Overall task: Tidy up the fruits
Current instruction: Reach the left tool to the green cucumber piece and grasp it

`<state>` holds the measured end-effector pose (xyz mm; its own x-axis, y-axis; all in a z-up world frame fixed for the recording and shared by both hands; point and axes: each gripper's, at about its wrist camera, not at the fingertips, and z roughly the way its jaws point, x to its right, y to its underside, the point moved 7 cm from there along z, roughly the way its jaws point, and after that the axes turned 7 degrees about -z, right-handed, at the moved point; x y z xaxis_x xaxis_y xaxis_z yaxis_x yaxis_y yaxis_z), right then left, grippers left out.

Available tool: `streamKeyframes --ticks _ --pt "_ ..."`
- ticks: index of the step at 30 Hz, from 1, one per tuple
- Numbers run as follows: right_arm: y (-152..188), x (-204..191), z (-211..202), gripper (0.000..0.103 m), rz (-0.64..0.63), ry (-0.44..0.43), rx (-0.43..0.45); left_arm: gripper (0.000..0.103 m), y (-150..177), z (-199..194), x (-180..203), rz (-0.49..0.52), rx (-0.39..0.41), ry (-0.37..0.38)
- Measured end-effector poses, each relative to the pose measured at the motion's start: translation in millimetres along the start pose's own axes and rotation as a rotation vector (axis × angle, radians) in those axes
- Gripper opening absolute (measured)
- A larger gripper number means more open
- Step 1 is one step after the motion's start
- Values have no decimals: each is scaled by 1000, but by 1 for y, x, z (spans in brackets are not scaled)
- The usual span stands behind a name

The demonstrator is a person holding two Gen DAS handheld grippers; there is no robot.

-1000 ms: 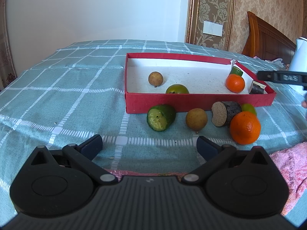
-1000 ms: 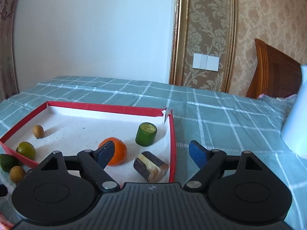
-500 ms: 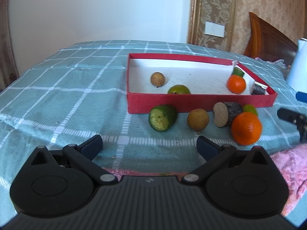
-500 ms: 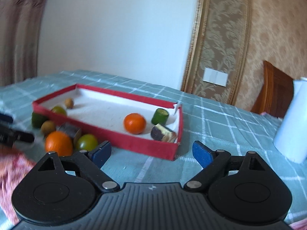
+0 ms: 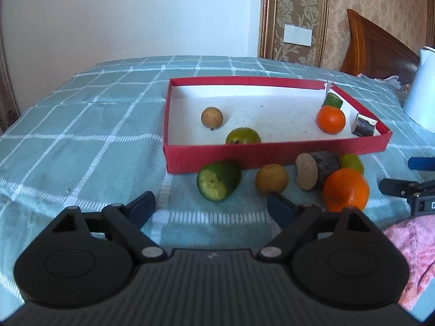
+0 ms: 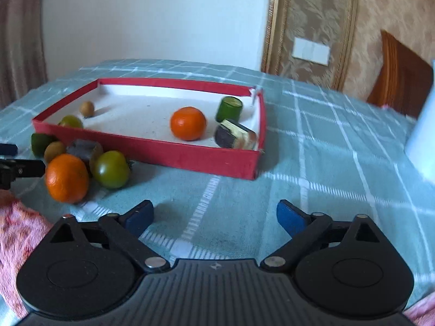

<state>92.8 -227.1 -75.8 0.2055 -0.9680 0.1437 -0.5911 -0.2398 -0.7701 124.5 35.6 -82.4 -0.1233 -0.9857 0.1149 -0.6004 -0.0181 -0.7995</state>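
A red box (image 5: pixel 272 152) (image 6: pixel 174 154) holds a brown longan (image 5: pixel 212 117), a green fruit (image 5: pixel 242 136), an orange (image 5: pixel 331 119) (image 6: pixel 188 123), a cucumber piece (image 5: pixel 332 100) (image 6: pixel 229 108) and a dark cut piece (image 5: pixel 363 126) (image 6: pixel 235 137). In front of it lie a cucumber end (image 5: pixel 218 180), a longan (image 5: pixel 271 178), a dark sugarcane piece (image 5: pixel 316 169), a green tomato (image 6: pixel 111 169) and an orange (image 5: pixel 345 190) (image 6: pixel 66 178). My left gripper (image 5: pixel 210 206) is open and empty, short of these. My right gripper (image 6: pixel 214 217) is open and empty, right of them.
A teal checked cloth (image 5: pixel 81 135) covers the table. A pink towel (image 5: pixel 407 247) lies at the near edge. A white jug (image 5: pixel 424 92) stands at the right. A wooden headboard (image 5: pixel 375 51) is behind. The right gripper's fingers (image 5: pixel 399 187) show at the left view's right edge.
My right gripper has pulled back out of the box and down to the table in front of its right end. My left gripper has edged closer to the loose fruits.
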Motion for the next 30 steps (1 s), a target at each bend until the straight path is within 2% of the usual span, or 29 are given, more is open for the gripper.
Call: streamKeyframes --ticks 5,7,10,13,18,19,22,30 --pt "2 2 -1 101 14 -1 -7 76 -1 3 3 19 7 21" --pt "1 2 0 102 18 0 -10 65 0 3 6 33 9 38" --pt "1 3 1 103 29 -2 -17 54 -1 3 11 56 13 46" --pt "1 4 2 103 38 -5 -20 52 -3 5 13 75 15 46" --pt "1 4 2 103 39 -6 -20 49 -5 7 8 51 10 64" --pt "1 4 2 103 39 -6 -20 42 -5 6 8 55 11 65" --pt "1 5 2 103 40 -6 -21 32 -5 4 9 78 28 61" --pt "1 4 2 103 43 -7 -21 31 -5 1 5 72 37 56"
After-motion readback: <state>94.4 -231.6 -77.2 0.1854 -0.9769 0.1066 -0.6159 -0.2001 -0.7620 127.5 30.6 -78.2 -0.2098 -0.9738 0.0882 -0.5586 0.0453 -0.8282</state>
